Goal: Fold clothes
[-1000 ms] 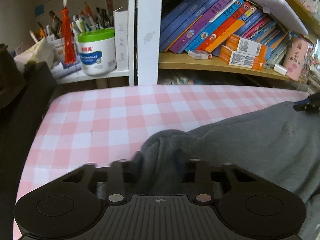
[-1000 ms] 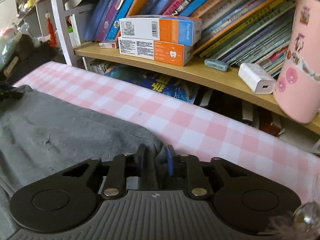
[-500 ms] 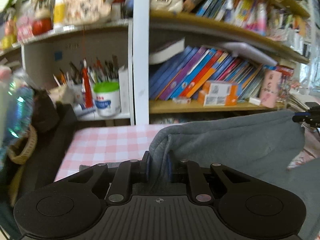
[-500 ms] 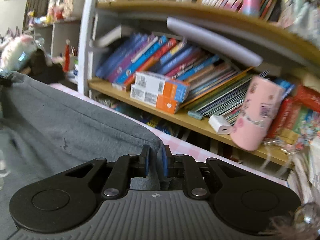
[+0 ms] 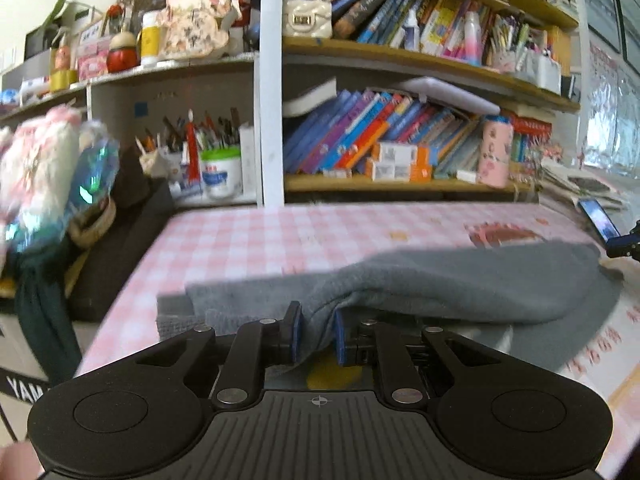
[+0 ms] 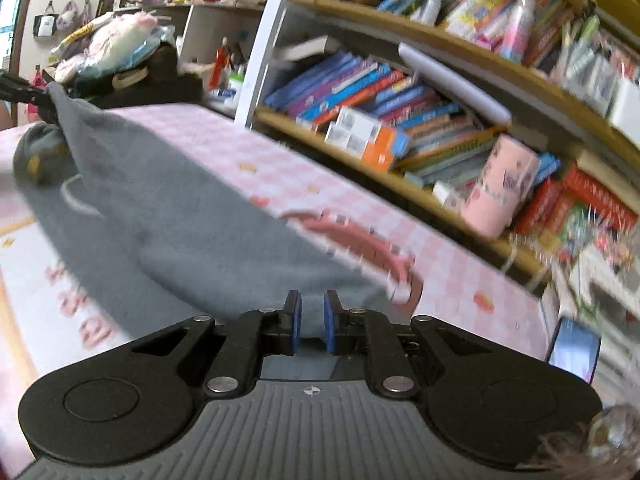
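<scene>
The left claw (image 5: 316, 330) was pinched on a corner of the grey garment (image 5: 460, 280), cloth bunched between its blue pads (image 5: 297, 332); the right claw (image 6: 311, 322) stood narrow on the opposite corner, grey cloth between its pads too; the garment hung stretched between the two, lifted over the pink checked bench (image 5: 280, 236), with its lower part lying on the bench toward 7 o'clock in the right wrist view.

In my judgement the step in hand was carrying a held edge over to make a fold; to do it well both claws had to keep the edge taut and level, travel at one pace, and lay the corners squarely on the layer beneath before letting go, lest the cloth sag or skew.

Of writing, little could be read; white letters "YAM" (image 5: 24, 390) showed at 8 o'clock in the left wrist view, cut by the frame; the green-lidded tub (image 5: 221, 172) on the shelf at 11 o'clock bore a blue label too small to read; the spines of the books (image 5: 360, 136) at 12 o'clock and the red print on the bench were blurred.
</scene>
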